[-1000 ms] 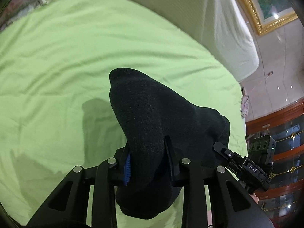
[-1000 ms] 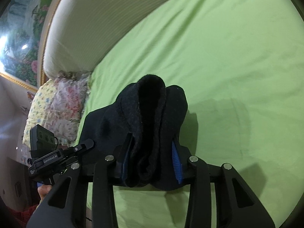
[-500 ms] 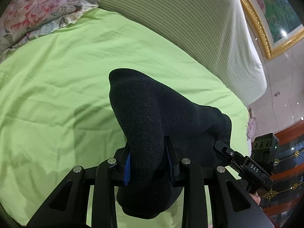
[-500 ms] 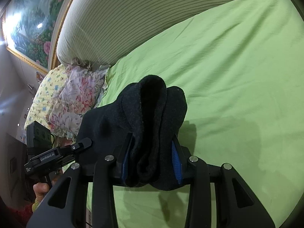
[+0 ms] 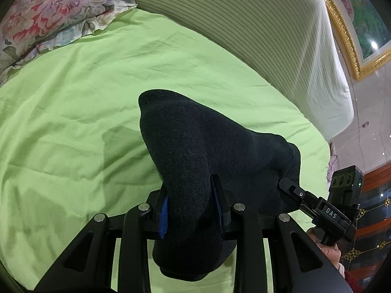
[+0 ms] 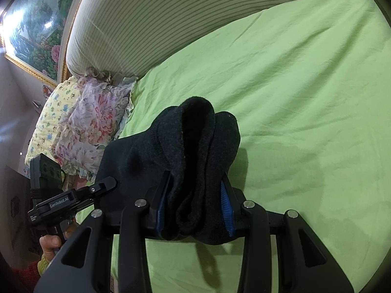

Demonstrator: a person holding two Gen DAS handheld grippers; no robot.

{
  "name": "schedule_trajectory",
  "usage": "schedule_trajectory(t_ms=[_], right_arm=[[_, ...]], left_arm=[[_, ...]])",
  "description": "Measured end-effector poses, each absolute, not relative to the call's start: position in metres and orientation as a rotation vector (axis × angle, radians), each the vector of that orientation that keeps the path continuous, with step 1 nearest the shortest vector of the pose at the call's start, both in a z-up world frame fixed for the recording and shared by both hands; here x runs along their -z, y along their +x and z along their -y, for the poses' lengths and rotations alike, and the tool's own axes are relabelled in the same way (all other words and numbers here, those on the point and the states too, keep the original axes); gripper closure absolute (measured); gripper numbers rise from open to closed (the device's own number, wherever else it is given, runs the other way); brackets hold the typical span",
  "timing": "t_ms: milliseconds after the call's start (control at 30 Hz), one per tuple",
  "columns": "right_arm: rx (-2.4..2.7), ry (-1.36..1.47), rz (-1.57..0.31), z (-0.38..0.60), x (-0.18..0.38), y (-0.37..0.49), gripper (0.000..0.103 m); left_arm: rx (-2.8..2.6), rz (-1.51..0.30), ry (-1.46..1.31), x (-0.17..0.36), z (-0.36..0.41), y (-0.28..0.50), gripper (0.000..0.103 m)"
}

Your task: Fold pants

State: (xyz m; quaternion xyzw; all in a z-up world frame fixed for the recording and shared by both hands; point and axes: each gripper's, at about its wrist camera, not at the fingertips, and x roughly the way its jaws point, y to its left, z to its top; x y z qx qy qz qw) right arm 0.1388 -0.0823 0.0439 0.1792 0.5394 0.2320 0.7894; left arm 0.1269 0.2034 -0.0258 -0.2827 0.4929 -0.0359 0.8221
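Both grippers were clamped on the black pants (image 5: 210,161), held up off the lime-green bedsheet (image 5: 73,112) w/ the cloth stretched between them. Left gripper (image 5: 190,207) had a thick fold of the knit fabric pinched between its blue-padded fingers (image 5: 163,213); a bunch stuck up past the tips toward the far side and a lump hung down on the near side. To its right the pants ran across to the other unit, the right gripper, whose black finger touched the far edge of the cloth. In the right wrist view, the right gripper (image 6: 195,202) was likewise closed on a doubled, fleecy bundle of pants (image 6: 195,151), pads (image 6: 226,202) pressed in on both sides. The left unit showed at the lower left there, gripped by a hand (image 6: 50,243) w/ a red sleeve. Pants cast shadows on the sheet below. Far side: a striped headboard cushion (image 5: 256,31), floral pillows (image 6: 95,124) at the left, and a gold-framed painting (image 5: 354,24) on the wall
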Motion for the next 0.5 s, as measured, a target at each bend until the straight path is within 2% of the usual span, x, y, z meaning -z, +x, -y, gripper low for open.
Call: schedule_trajectory(t_ms=[300, 500], right_arm=[[-0.484, 0.361, -1.199, 0.08, -0.029, 0.145, 0.062], [-0.464, 0.316, -1.202, 0.082, -0.023, 0.147, 0.054]], left_arm=[[0.067, -1.077, -0.609, 0.048, -0.207, 0.133, 0.07], [0.056, -1.088, -0.612, 0.06, -0.211, 0.134, 0.064]])
